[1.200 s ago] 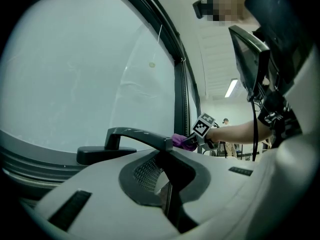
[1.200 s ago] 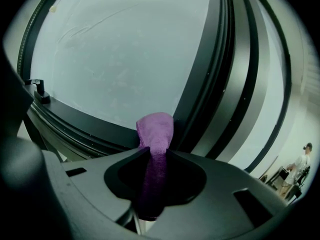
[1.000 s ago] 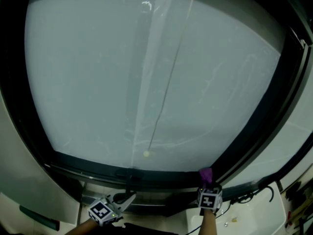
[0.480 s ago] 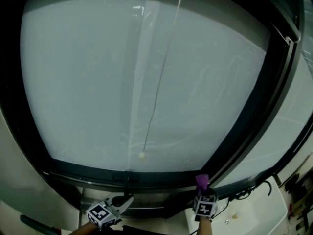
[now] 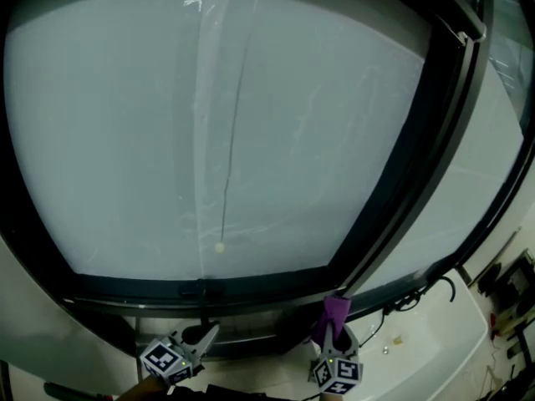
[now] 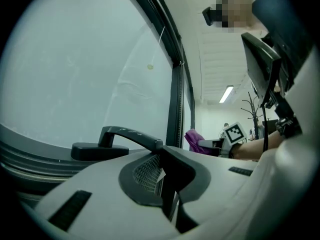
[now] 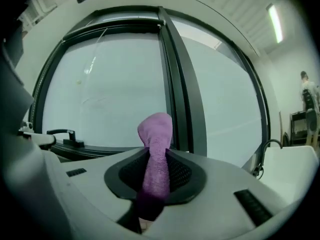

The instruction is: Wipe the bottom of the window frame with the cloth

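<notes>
The window's dark bottom frame [image 5: 167,289] runs across the low part of the head view, under a large pale pane. My right gripper [image 5: 334,334] is shut on a purple cloth [image 5: 335,311], which stands up from the jaws just below the foot of the dark mullion [image 5: 401,182]. In the right gripper view the cloth [image 7: 156,154] rises between the jaws of the right gripper [image 7: 152,184], with the bottom frame [image 7: 100,150] behind it. My left gripper [image 5: 207,332] is shut and holds nothing, its tips near a black window handle [image 6: 117,139].
A thin pull cord ending in a small bead [image 5: 219,246] hangs before the glass. A white basin [image 5: 426,341] with a dark curved tap [image 5: 443,284] lies to the right. A person [image 7: 308,91] stands far off at the right.
The head view has swung, so the window sits further left. My right gripper with the cloth is lower and slightly left in view. The left gripper has barely moved.
</notes>
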